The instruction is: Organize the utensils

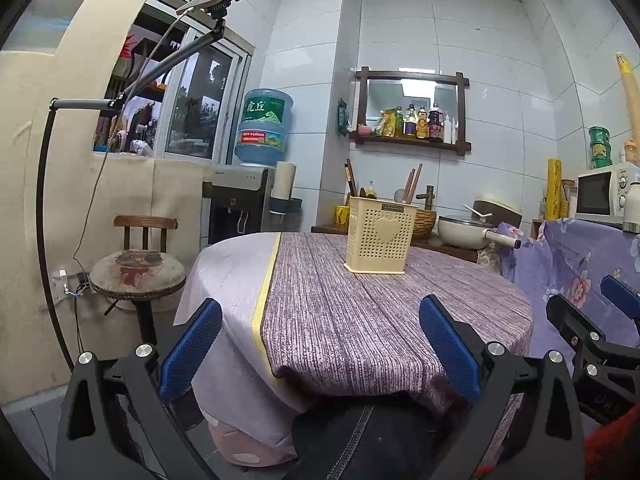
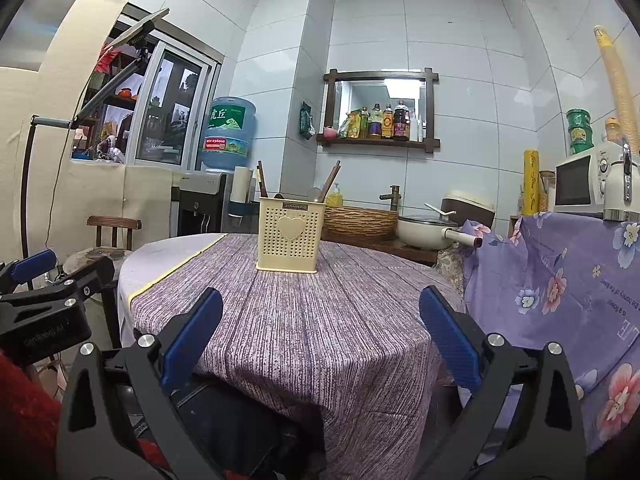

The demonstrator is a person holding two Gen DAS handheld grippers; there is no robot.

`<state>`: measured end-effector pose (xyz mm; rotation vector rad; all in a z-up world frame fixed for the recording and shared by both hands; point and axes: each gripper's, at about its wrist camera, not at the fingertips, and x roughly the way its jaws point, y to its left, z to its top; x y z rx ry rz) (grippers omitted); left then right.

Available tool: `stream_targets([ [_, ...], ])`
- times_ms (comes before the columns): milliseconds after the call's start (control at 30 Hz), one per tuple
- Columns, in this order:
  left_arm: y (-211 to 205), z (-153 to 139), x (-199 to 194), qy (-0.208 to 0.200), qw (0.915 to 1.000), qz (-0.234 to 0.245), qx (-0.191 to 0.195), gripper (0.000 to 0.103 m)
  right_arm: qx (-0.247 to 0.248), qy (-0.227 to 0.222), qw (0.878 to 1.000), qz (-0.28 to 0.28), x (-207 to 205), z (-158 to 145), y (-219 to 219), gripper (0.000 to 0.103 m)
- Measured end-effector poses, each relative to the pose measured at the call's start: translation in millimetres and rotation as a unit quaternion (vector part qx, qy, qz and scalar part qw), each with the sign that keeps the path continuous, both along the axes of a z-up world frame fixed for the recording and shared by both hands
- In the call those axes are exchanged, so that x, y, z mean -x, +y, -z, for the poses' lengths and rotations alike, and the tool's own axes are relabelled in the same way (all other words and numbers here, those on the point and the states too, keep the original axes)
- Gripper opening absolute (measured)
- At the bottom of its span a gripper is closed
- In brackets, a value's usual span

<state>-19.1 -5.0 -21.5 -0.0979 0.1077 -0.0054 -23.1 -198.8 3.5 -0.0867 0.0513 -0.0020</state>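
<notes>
On the purple-clothed table (image 2: 312,320) the utensil holder (image 2: 289,233) stands upright; both grippers (image 1: 320,344) (image 2: 320,336) gape empty.

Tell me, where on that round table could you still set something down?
Most of the purple tablecloth is bare: the whole stretch between the cream utensil basket and the near edge, plus the pale strip left of the yellow band. The counter behind, with woven bowl and pot, is crowded.

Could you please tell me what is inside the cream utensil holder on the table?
Brown chopsticks and what looks like a spoon head poke above the rim of the utensil holder. Its perforated walls hide their lower parts and anything shorter inside.
</notes>
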Motion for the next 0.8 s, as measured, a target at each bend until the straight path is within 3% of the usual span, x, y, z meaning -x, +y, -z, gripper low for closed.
stream_targets([
  [800,-2.2,-0.6,0.9,0.003,1.0,-0.005,0.0,0.098,-0.001,0.002,1.0,0.0,-0.7,0.0,0.3,0.097],
])
